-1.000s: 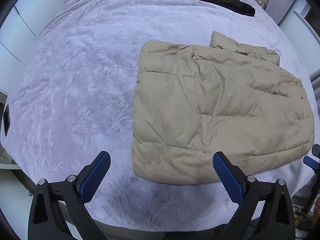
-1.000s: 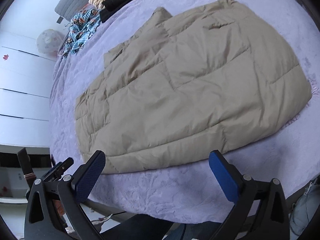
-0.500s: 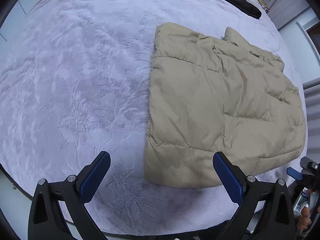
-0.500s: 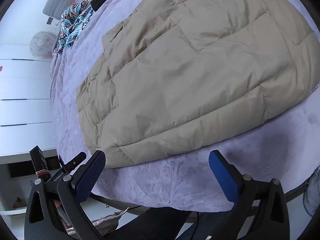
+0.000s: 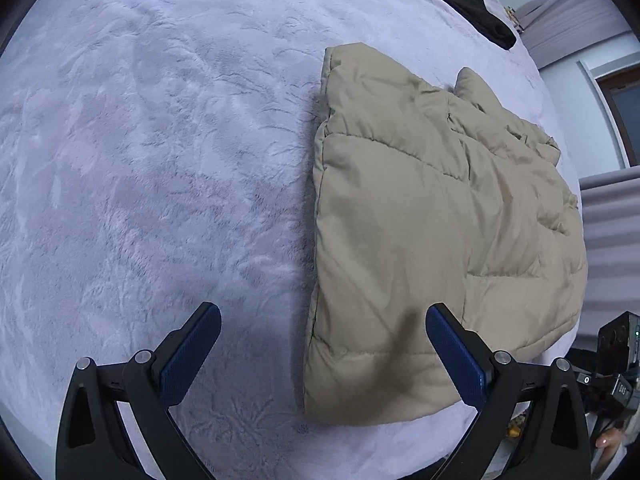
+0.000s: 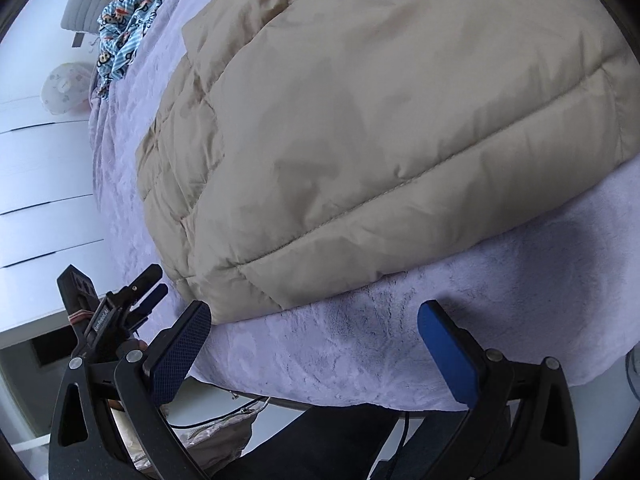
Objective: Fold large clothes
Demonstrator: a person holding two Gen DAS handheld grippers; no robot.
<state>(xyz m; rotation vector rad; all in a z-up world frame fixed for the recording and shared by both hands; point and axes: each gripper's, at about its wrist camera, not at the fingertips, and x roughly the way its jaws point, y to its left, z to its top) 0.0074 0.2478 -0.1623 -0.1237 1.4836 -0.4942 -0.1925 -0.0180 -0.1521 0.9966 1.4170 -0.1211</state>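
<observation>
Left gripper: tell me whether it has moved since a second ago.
Yes. The left gripper has come forward and down toward the tan puffer jacket; its near corner now lies between the open jaws, and the black garment has slid toward the frame's top.

A soft purple blanket (image 5: 160,160) covers the bed. Black clothes (image 5: 472,4) and a blue monkey shirt (image 6: 124,24) lie far back.

You worked over a bed under a lavender plush blanket (image 5: 160,160), with white drawer fronts (image 6: 36,184) and a dark-framed window (image 5: 624,108) nearby.

Small white lettering on the left gripper (image 6: 154,294) body, too blurred to read
</observation>
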